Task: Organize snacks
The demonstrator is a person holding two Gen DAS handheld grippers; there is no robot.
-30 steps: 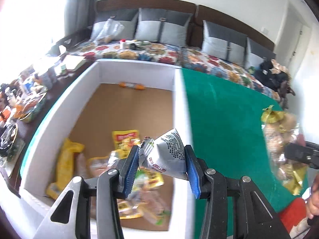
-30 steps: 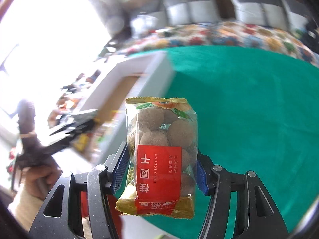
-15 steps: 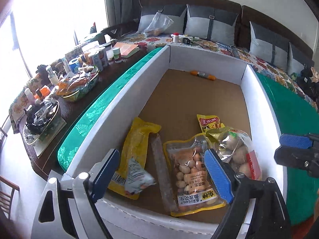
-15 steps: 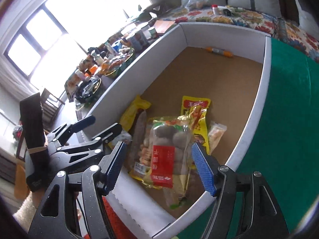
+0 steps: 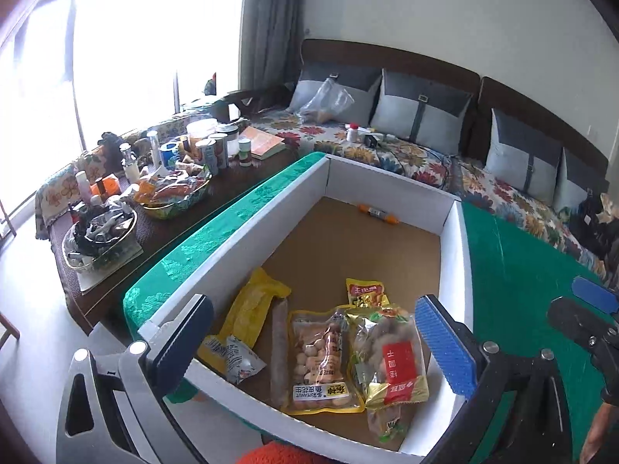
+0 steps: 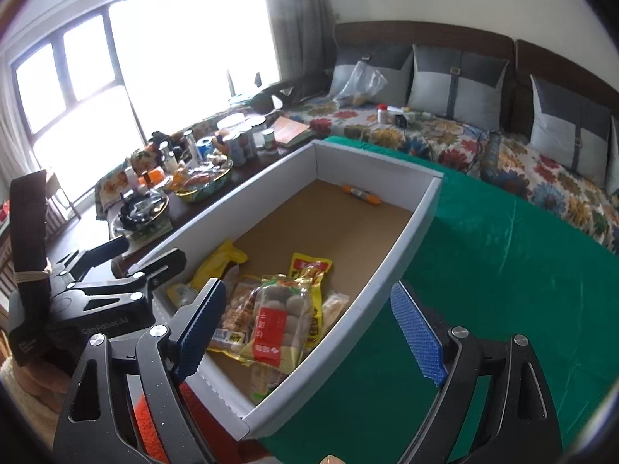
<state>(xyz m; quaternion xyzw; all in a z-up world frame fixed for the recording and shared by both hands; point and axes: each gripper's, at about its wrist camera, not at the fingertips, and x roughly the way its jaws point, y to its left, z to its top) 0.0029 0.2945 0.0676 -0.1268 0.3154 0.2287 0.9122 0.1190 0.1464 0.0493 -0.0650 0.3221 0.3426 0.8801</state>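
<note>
Snacks are lying in a loose heap at the near end of the white box (image 5: 247, 232): the dried longan bag (image 5: 390, 359) with its red label is resting partly on the peanut packet (image 5: 321, 359), a yellow packet (image 5: 251, 309) is sitting to their left, and a small silver sachet (image 5: 236, 359) is leaning against the near wall. The longan bag's long axis is running toward the far wall, where one orange sausage stick (image 5: 377, 213) is lying alone. The heap is sitting below and just ahead of both tools, between their blue pads. The left gripper (image 5: 315, 342) is hanging over the near wall, its jaws opening wide with nothing pressed between them; the right gripper (image 6: 309, 332) is doing likewise over the box's right corner, touching nothing. The left one seems nearer the sachet, and the green cloth (image 6: 503, 270) beyond is showing no snack waiting.
</note>
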